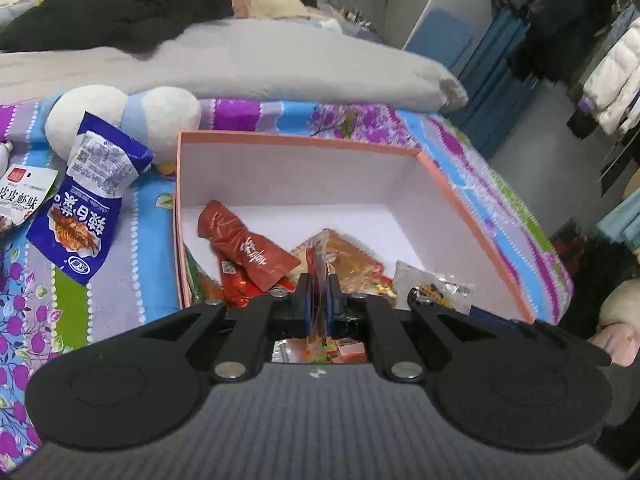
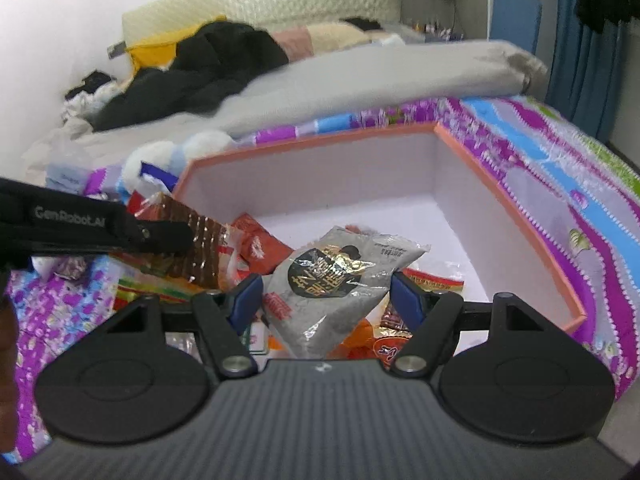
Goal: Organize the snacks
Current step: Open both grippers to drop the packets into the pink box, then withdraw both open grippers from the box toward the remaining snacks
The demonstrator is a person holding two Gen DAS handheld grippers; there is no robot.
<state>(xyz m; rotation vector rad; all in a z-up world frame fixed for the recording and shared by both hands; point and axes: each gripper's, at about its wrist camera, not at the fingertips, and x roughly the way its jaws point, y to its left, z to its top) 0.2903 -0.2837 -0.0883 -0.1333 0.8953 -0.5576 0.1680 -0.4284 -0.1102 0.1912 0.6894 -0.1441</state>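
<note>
Closed almost fully, the left hand-held gripper (image 1: 319,280) pinches a thin orange-brown foil snack packet (image 1: 344,256) edge-on between its blue pads, over the near end of the pink box (image 1: 460,196). In the right wrist view the same packet (image 2: 200,248) shows as a ribbed, shiny brown sheet sticking out of the black gripper, whose side reads "GenRobot.AI".

Jaws standing wide, the right hand-held gripper (image 2: 326,292) has a grey snack bag (image 2: 340,280) between its blue fingers (image 2: 246,300); the bag bears a black round label with gold Chinese characters, and whether the pads press on it cannot be told.

Both packets are above the box, which sits on a bed with a purple, blue and green flowered sheet (image 1: 120,288). Inside lie a red packet (image 1: 248,248) with white Chinese writing and other red and orange wrappers. Left of the box, on the sheet, lie a blue snack bag (image 1: 84,220) with white Chinese characters and a white packet (image 1: 20,196) with a red square logo, near a white plush toy (image 1: 120,116). A grey quilt (image 1: 240,72) lies beyond.
</note>
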